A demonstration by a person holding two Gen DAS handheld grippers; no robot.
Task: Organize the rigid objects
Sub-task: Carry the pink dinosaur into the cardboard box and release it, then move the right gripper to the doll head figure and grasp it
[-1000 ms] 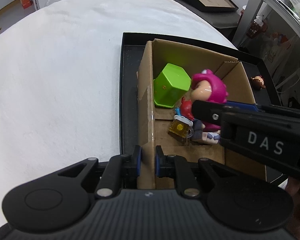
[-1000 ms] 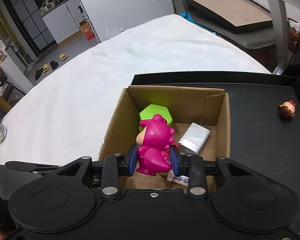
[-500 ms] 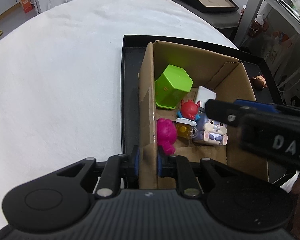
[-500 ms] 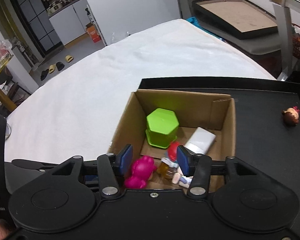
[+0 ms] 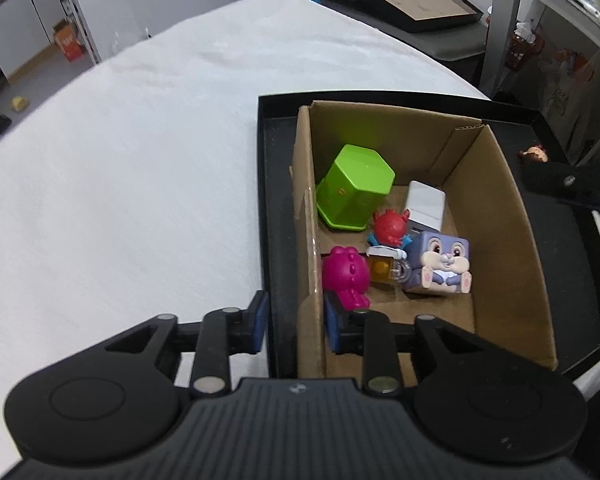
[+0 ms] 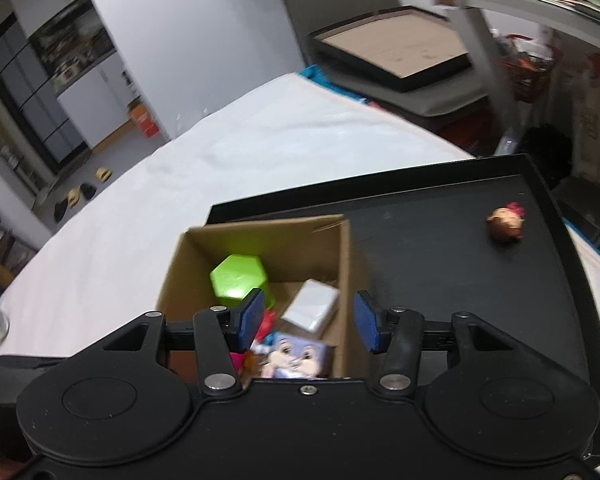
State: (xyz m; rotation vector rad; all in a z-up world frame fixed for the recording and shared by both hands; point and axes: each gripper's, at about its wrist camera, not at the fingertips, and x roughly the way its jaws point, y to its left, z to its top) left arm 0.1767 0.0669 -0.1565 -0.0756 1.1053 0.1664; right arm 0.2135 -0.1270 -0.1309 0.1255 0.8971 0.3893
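straddling the cardboard box [image 5: 496,216] wall at the tray's [image 5: 580,280] left edge, left gripper [image 5: 296,322] jaws just opening, unclamped; right gripper [image 6: 308,320] apart, empty; pink figure [image 5: 346,274] inside box.

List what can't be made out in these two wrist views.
- Right wrist: pink figure in the cardboard box, mostly hidden behind the right gripper body.
- Right wrist: motion blur smears the bunny cube.
- Left wrist: small doll on the black tray, too small for detail.
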